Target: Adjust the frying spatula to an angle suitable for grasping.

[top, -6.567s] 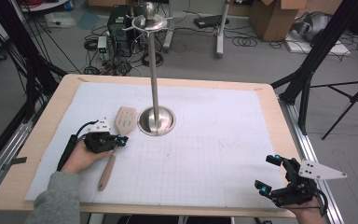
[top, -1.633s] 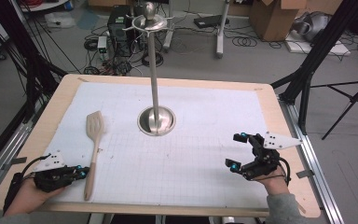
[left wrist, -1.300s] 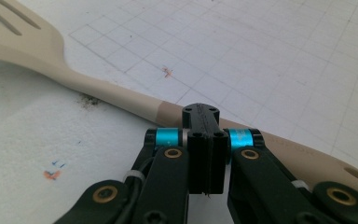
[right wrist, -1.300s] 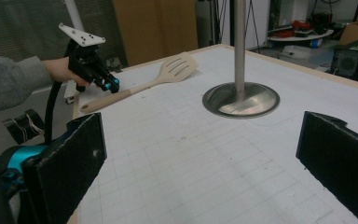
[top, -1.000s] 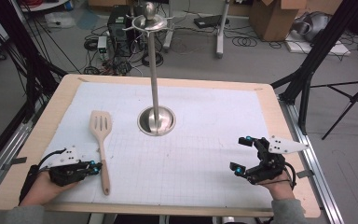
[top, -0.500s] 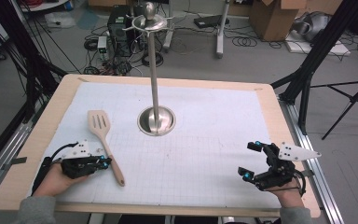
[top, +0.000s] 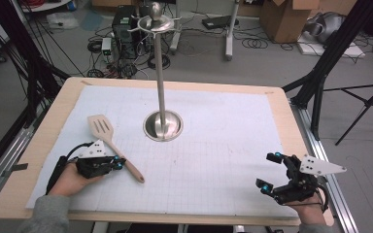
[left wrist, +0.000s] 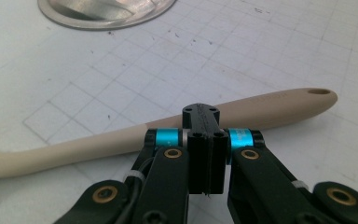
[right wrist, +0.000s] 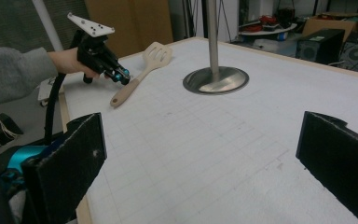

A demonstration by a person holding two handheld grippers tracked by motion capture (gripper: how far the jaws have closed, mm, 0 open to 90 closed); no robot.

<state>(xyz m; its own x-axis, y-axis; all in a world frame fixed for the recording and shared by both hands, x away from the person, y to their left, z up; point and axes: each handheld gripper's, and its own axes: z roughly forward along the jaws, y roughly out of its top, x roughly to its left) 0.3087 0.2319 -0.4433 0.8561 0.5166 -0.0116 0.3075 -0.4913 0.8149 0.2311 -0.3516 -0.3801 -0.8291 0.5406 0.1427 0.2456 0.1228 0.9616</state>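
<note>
Pressing together, the left claw (left wrist: 205, 140) touches the wooden spatula's (top: 110, 143) handle — right claw (top: 273, 171) gapes wide.

One spatula (top: 112, 145) lies on the desk (top: 281, 111). One metal stand (top: 161, 82) rises from one white grid mat (top: 213, 145). Two grippers: the left (top: 119, 164) and the right (top: 270, 171).

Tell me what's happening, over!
Left tool shut, touching spatula handle. Right tool open, empty. Stand beside spatula, path clear.
</note>
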